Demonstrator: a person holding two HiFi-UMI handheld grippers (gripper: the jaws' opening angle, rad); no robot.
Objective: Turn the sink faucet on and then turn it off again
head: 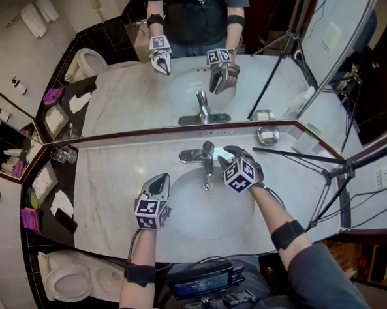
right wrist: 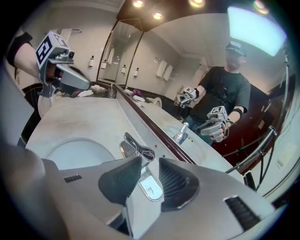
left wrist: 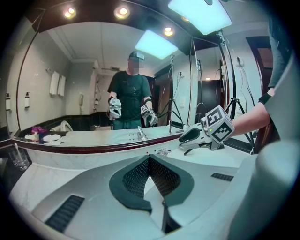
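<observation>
The right gripper (right wrist: pixel 150 164) had its jaws closed on the flat chrome lever (right wrist: pixel 151 186) of the chrome sink faucet (head: pixel 208 164), a pad against either side of the lever's end. The faucet's curved spout (right wrist: pixel 137 146) stood just beyond the jaw tips, and the white oval basin (right wrist: pixel 75 154) lay beyond them to the left. The left gripper (left wrist: pixel 149 160) had its jaws pressed together with nothing between them. The faucet lay ahead of those jaws and to their right, well apart from them.

A toilet (head: pixel 69 282) at lower left, a tripod (head: pixel 346 169) at right — a glass (head: pixel 63 154) beside the mirror (head: pixel 124 96).
</observation>
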